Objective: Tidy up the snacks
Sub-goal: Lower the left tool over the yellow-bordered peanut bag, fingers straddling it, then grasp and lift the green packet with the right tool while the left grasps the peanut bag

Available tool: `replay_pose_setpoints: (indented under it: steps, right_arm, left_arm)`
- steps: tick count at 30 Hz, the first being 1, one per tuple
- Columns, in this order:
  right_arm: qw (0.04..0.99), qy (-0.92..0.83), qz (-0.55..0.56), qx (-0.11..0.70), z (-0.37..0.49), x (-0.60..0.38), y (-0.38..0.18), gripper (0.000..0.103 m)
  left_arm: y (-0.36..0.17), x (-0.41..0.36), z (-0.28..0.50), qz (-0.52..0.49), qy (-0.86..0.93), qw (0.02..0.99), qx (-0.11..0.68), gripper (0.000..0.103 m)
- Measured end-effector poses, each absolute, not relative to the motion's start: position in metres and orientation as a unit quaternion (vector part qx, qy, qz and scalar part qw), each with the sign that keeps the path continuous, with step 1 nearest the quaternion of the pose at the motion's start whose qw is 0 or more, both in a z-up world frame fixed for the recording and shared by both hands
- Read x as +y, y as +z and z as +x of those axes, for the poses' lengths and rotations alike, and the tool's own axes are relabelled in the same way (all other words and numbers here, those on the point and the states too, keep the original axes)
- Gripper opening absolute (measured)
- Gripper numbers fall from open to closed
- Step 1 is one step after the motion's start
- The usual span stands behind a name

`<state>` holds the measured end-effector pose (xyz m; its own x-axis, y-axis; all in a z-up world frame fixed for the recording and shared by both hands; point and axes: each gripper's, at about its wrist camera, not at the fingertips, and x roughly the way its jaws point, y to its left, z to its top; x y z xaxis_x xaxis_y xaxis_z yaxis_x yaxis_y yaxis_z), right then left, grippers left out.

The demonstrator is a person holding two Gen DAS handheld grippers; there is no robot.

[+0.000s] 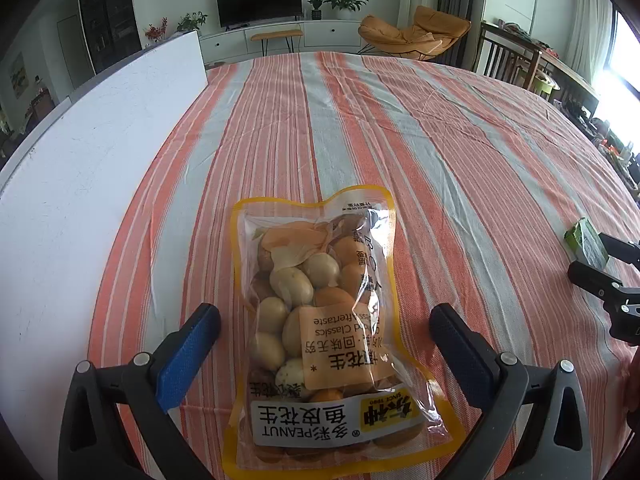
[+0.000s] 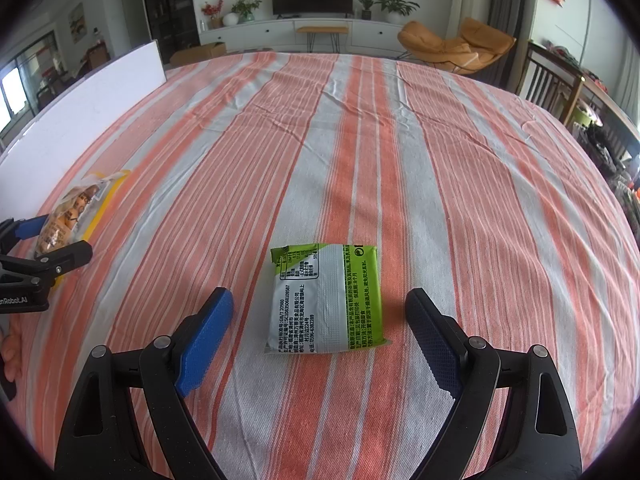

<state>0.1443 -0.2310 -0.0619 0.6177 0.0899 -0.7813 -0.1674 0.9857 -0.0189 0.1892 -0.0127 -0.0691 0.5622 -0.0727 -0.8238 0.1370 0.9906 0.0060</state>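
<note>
A clear, yellow-edged bag of coated peanuts (image 1: 320, 320) lies flat on the striped tablecloth. My left gripper (image 1: 324, 320) stands open around its lower half, and the blue pads stay apart from the bag's sides. A green and white snack packet (image 2: 326, 298) lies flat, printed back up. My right gripper (image 2: 320, 308) is open, a finger on each side of the packet, and neither finger touches it. In the right wrist view the peanut bag (image 2: 74, 208) and the left gripper (image 2: 44, 240) show at the far left. In the left wrist view the green packet (image 1: 586, 240) shows at the far right.
A white board (image 1: 88, 152) stands upright along the table's left side. The orange and grey striped cloth (image 2: 360, 140) covers the whole table. Beyond the far edge are an orange lounge chair (image 2: 456, 46), a TV cabinet and wooden chairs (image 2: 556, 76) at the right.
</note>
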Motion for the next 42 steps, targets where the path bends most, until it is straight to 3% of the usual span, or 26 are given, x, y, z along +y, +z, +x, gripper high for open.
replay_pose_setpoints:
  steps: [21,23,24,25,26,27,28,35,42]
  right_arm:
    - [0.893,0.078,-0.045,0.441,0.148,-0.228,-0.061,0.093]
    - [0.879,0.088,-0.051,0.466,0.154,-0.228,-0.059,0.093]
    - [0.870,0.091,-0.053,0.483,0.159,-0.228,-0.057,0.093]
    - [0.862,0.089,-0.052,0.496,0.162,-0.229,-0.056,0.089]
    - [0.858,0.085,-0.051,0.504,0.164,-0.230,-0.055,0.085]
    - [0.857,0.076,-0.055,0.507,0.165,-0.229,-0.053,0.059]
    - [0.857,0.077,-0.053,0.506,0.165,-0.230,-0.048,0.051]
    - [0.861,0.107,0.024,0.497,0.148,-0.222,-0.014,0.051]
    - [0.879,0.223,0.058,0.418,0.153,-0.120,0.074,0.051]
  left_arm:
    - [-0.068,-0.012,0.190,0.041,-0.075,0.876,0.474,0.103]
    - [-0.066,-0.011,0.189,0.047,-0.089,0.874,0.476,0.097]
    - [-0.063,-0.010,0.187,0.050,-0.095,0.876,0.471,0.078]
    - [-0.060,-0.010,0.186,0.054,-0.096,0.878,0.466,0.062]
    - [-0.057,-0.008,0.186,0.045,-0.110,0.874,0.471,0.059]
    - [-0.056,-0.008,0.186,0.043,-0.114,0.872,0.475,0.056]
    - [-0.055,-0.006,0.186,0.036,-0.120,0.870,0.476,0.055]
    - [-0.001,0.040,0.158,-0.113,-0.166,0.878,0.434,0.054]
    - [0.085,0.154,0.151,-0.140,-0.095,0.913,0.371,0.054]
